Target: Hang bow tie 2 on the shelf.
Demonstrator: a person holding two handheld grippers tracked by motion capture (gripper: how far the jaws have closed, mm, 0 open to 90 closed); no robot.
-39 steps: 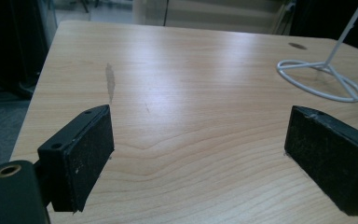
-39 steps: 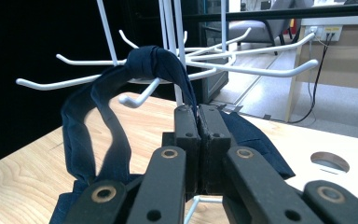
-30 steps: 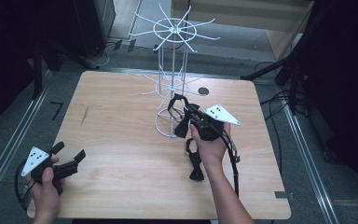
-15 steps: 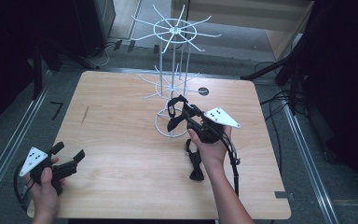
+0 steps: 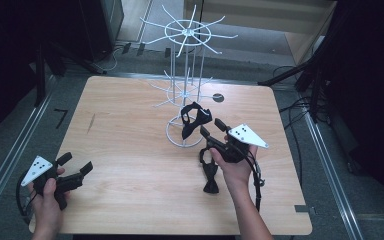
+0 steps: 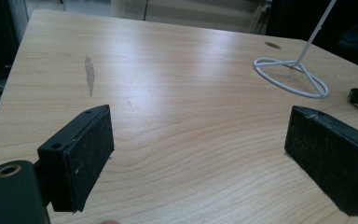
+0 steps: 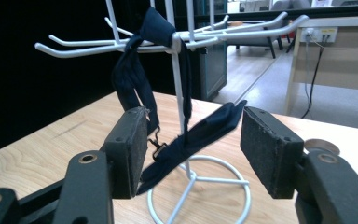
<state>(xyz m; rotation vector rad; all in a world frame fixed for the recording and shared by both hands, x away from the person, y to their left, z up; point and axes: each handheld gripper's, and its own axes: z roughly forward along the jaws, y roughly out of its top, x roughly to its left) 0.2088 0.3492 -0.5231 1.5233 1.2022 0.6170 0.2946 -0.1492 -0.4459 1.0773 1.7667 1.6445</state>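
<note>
While its jaws have just been opening, the right gripper (image 7: 193,149) loosely flanks the hanging bow tie (image 7: 140,79).

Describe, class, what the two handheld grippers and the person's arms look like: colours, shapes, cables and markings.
Each gripper, left gripper and right gripper, is black, with two flat rectangular jaws faced with rough dark pads. A pale grey three-cornered plate with small dark dots tops each. A black cable trails from each. The forearms are bare; no sleeves show.
</note>
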